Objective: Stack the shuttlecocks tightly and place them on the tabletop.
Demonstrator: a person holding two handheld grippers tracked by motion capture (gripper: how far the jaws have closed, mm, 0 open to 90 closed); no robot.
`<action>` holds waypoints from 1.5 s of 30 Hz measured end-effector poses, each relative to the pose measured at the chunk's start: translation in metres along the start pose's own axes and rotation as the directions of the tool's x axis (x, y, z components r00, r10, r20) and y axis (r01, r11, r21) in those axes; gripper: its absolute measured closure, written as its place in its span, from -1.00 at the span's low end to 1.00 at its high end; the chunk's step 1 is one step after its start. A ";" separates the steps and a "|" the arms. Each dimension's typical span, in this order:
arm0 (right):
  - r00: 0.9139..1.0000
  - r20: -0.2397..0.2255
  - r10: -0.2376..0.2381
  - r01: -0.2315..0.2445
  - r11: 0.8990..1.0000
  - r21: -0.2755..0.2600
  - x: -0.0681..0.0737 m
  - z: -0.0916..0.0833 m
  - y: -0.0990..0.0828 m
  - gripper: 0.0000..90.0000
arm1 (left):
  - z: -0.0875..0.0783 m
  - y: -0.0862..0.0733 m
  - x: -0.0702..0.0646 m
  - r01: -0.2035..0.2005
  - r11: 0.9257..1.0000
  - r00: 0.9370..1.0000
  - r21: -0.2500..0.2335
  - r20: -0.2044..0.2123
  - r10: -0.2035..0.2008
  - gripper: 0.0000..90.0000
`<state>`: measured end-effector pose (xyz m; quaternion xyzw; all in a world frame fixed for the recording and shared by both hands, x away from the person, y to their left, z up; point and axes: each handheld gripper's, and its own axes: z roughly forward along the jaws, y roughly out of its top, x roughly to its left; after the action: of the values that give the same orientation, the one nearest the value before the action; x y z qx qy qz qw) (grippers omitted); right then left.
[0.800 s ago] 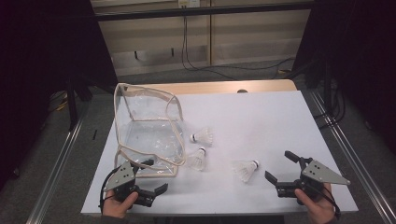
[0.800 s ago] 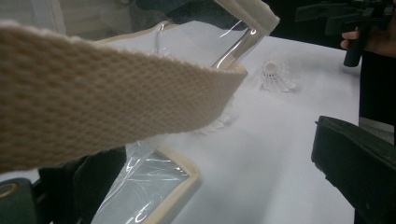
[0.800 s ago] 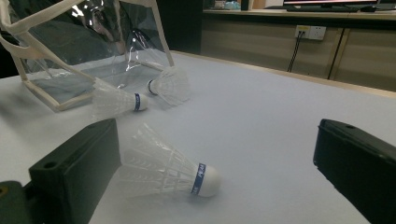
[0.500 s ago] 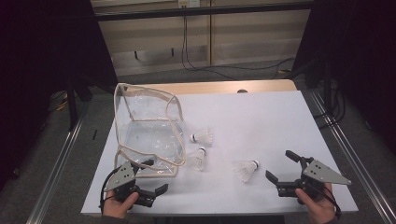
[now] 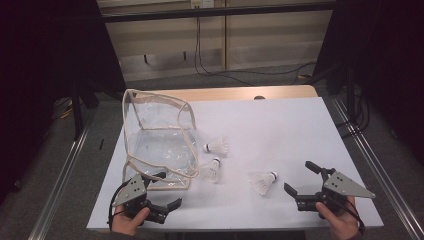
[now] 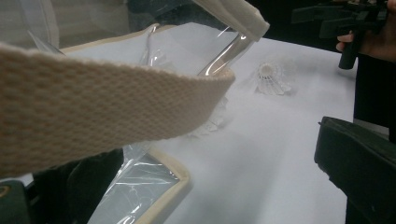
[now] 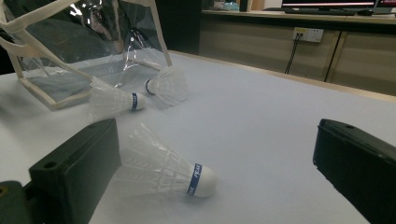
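Observation:
A clear plastic bag (image 5: 159, 131) with beige webbing trim stands open at the left of the white table (image 5: 280, 125). Three white shuttlecocks lie to its right: one (image 5: 216, 146) by the bag's corner, one (image 5: 210, 170) just nearer, and one (image 5: 262, 182) further right. My left gripper (image 5: 169, 189) sits open at the bag's near edge. In the left gripper view the beige strap (image 6: 107, 107) crosses close in front of its jaws. My right gripper (image 5: 299, 176) is open just right of the third shuttlecock (image 7: 163, 170), which lies on its side in front of the left jaw, untouched.
Metal rails run along both sides of the table, with dark floor beyond. A wooden strip (image 5: 235, 93) borders the far edge, and cables hang on the wall behind. In the left gripper view the other hand and its gripper (image 6: 348, 21) show at the top right.

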<state>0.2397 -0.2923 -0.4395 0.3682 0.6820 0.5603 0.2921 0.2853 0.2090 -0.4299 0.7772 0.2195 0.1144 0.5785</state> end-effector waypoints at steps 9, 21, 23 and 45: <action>1.000 0.004 -0.003 0.003 1.000 0.003 0.000 0.000 0.000 -0.99 | 0.004 0.001 -0.007 -0.008 1.000 1.000 0.012 0.021 0.008 -0.97; 1.000 0.011 -0.007 0.007 1.000 0.002 0.000 0.000 0.001 -0.99 | 0.015 0.003 -0.019 0.007 1.000 0.998 0.012 0.070 -0.008 -0.97; 1.000 0.010 -0.010 0.010 1.000 -0.001 0.000 0.000 0.001 -0.99 | 0.017 0.004 -0.022 0.004 1.000 0.998 0.018 0.070 -0.006 -0.97; 1.000 0.009 -0.023 0.023 1.000 0.000 0.001 0.000 0.002 -0.99 | 0.034 0.003 -0.032 0.040 0.999 0.992 0.037 0.117 -0.044 -0.93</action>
<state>0.2393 -0.2910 -0.4377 0.3626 0.6851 0.5552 0.3016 0.2726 0.1646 -0.4344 0.7876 0.2031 0.0523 0.5794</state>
